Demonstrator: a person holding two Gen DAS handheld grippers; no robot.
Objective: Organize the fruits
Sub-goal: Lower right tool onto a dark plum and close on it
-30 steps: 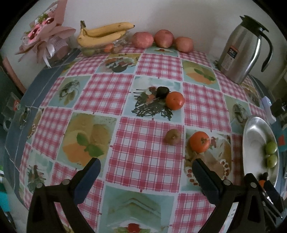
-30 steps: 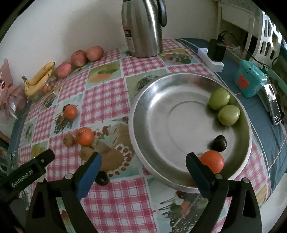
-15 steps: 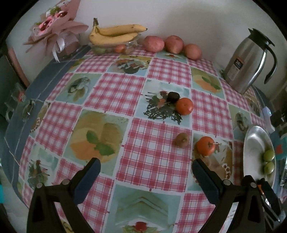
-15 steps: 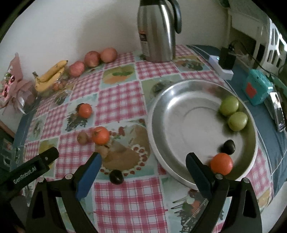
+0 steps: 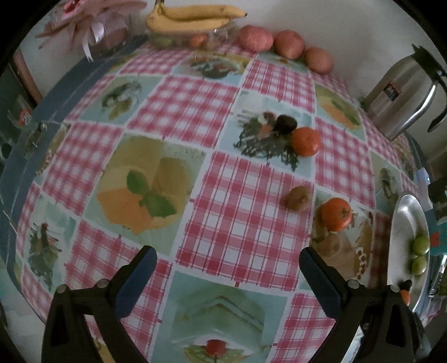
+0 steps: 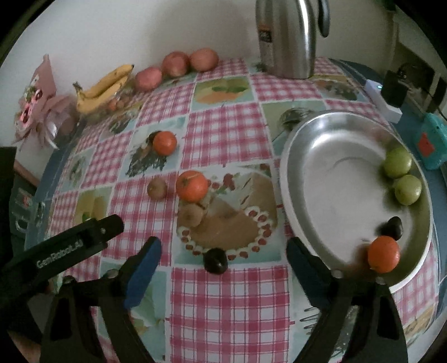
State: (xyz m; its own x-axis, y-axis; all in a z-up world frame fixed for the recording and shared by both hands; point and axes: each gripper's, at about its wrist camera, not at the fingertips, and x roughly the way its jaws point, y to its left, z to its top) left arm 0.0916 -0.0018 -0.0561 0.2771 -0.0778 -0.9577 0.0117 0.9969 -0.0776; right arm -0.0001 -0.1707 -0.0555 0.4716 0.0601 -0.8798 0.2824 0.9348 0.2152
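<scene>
Pale wall [image 6: 111,33] at the back, and up against it we've got a counter [image 5: 245,223] dressed in a red-and-white checked cloth with printed food panels. Along that wall: a bunch of bananas [image 5: 192,18], three reddish apples [image 5: 255,38] in a row, a pink wrapped bouquet [image 6: 36,103] off in the corner, and a steel thermos jug [image 6: 287,36] standing upright. Light is dim, edges a little blurred.

Over to the steel plate [image 6: 321,178] near the counter's edge: two green fruits [image 6: 396,162] touching each other on its far rim, a small dark fruit [image 6: 392,227] and an orange [image 6: 383,257] just beside it on the near rim.

Out on the cloth, well apart from the plate, another orange [image 6: 192,185] with a brown kiwi [image 6: 157,188] just beside it, a second brownish fruit [image 6: 190,214] touching that orange's near side, a third orange [image 6: 164,143] farther back, and a dark plum [image 6: 215,260] lying between the right tool [image 6: 223,259] fingers' line of sight.

Right tool's jaws have just been narrowing, yet they stand apart, gripping nothing. Left tool [image 5: 227,265] hangs above the checked cloth, jaws wide apart, nothing between them. A white power strip [image 6: 382,97] and a teal box [image 6: 431,145] sit beyond the plate.
</scene>
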